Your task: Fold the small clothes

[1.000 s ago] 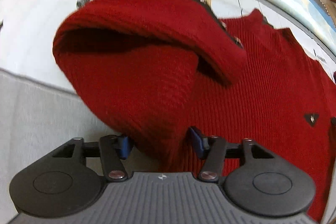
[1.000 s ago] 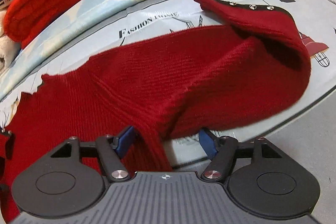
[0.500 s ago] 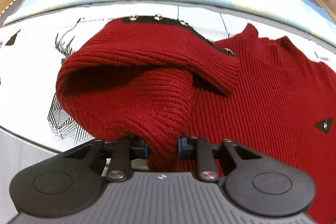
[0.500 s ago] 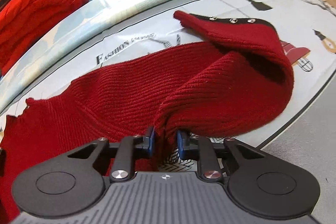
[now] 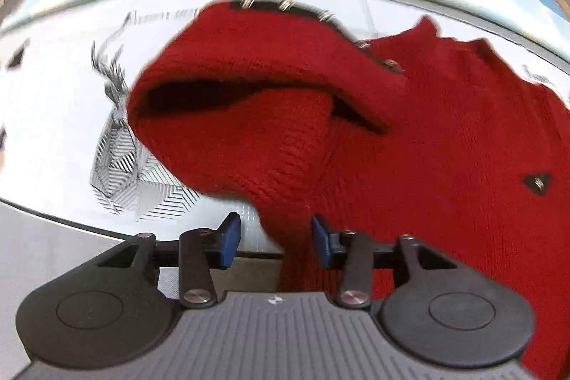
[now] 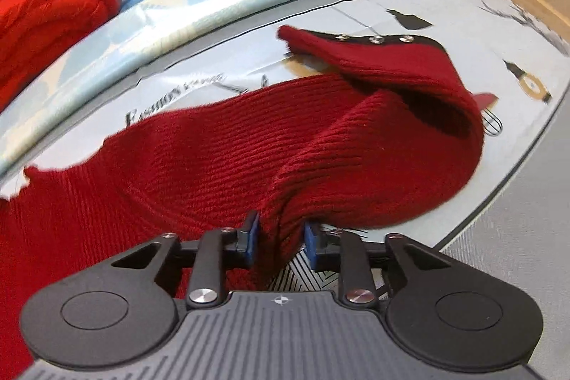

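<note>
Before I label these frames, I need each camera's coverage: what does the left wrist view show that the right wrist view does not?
Only the left wrist view shows the line-drawn deer print, the sweater's small black triangular patch, and the left tool open, knit beside one pad. Only the right wrist view shows the "FASHION" lettering, the folded red pile, and the right tool pinching a fold. Both show the red sweater with its sleeve folded over on the printed sheet.
</note>
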Motion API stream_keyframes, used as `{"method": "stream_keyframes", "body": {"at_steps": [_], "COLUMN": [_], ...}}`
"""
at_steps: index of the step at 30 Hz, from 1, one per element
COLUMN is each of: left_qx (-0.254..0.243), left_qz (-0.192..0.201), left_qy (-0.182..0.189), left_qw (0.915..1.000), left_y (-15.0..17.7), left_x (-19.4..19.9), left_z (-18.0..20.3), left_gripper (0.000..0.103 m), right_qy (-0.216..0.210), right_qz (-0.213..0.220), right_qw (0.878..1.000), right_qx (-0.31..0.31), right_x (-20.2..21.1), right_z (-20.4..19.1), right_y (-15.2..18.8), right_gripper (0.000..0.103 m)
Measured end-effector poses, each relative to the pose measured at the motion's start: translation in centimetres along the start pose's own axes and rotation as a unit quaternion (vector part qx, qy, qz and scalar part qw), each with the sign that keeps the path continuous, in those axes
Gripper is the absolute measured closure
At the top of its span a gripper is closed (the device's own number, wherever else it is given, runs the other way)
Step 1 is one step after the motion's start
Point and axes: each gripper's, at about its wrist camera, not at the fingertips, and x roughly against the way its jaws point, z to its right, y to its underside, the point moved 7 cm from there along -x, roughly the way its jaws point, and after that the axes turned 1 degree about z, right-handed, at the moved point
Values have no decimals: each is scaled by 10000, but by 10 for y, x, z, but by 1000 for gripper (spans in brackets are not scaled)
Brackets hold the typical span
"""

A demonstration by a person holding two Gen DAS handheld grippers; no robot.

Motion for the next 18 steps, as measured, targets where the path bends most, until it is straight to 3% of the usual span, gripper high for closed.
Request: {"method": "stream_keyframes", "body": {"at_steps": [5,8,10,11,14,18], "left_qx": [-560,-1123,-1571,-1662,-1484,-1466], "left_qz": [308,17,-495,-250,-313,69], "left_qy": [310,582,427,432,423,411], "left_qw": [9975,9920,9854,9848,9875,9883], "left_y": [9,31,60,62,57,48], "left_x": [30,9,-23,-23,-10,15], "left_z": [28,50,54,54,51,50], "left_gripper": [48,45,41,36,37,37], "right_qy": [95,180,141,109,121,-14], "right_qz": [-59,-44,-154,-190,-176,-46], "right_qw": [9996,9991,9980,9972,9937,9913], "right_qx": [278,390,594,714,1100,1312], "right_x": [14,28,34,36,45,65], "right_z": [0,0,-3,-6,-12,-22], "right_y": [1,3,9,13,21,18], "right_gripper": [58,57,57,57,57,57]}}
